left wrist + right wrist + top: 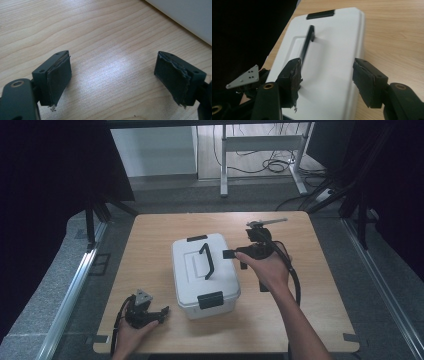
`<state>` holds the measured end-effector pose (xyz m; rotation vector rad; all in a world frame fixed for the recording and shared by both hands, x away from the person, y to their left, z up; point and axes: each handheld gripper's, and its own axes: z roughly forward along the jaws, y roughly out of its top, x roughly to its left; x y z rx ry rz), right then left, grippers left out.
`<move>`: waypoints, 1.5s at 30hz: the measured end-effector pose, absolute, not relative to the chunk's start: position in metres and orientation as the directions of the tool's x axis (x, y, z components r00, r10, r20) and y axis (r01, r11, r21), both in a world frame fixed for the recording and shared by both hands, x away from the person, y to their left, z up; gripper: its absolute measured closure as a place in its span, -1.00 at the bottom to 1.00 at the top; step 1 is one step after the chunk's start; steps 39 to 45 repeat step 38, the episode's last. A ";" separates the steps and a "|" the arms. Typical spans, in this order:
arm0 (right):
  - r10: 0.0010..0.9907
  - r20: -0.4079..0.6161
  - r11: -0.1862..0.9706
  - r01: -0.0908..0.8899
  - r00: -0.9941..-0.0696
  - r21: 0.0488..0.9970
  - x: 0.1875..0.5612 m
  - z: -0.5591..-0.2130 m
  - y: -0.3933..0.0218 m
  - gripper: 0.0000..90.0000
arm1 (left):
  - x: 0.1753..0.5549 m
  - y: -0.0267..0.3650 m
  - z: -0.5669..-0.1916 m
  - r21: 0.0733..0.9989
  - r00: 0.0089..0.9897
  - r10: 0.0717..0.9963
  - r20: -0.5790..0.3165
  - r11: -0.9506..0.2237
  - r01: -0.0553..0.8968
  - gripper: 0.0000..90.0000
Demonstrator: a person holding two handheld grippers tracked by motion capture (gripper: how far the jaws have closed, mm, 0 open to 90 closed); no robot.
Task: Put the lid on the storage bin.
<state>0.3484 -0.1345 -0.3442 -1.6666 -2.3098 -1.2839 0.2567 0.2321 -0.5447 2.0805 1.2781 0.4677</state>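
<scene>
Both grippers gape: left [161, 312] idles, right [234, 254] over the box [205, 275] (handle [207, 261] may slip sideways).

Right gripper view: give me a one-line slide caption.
Open right gripper poised over the white lidded box, jaws straddling the near end of its raised black handle.

A lab or test room: a bare wooden table [310, 285] sits between black curtains [55, 165] and metal rails [70, 295], on grey carpet [45, 285], with loose cables [272, 166] under a desk frame [260, 142] behind.
</scene>
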 end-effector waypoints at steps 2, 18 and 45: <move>0.775 0.457 0.081 0.786 -0.436 0.613 0.343 -0.350 -0.150 -0.12 | 0.257 0.232 -0.545 0.684 0.463 0.886 -0.031 -0.319 0.656 -0.69; 0.777 0.531 -0.084 0.781 -0.337 0.619 0.310 -0.419 -0.249 -0.16 | 0.257 0.232 -0.545 0.684 0.462 0.886 -0.032 -0.318 0.657 -0.69; 0.791 0.537 -0.097 0.808 -0.292 0.581 0.304 -0.463 -0.270 -0.18 | 0.257 0.232 -0.545 0.684 0.463 0.886 -0.031 -0.319 0.657 -0.69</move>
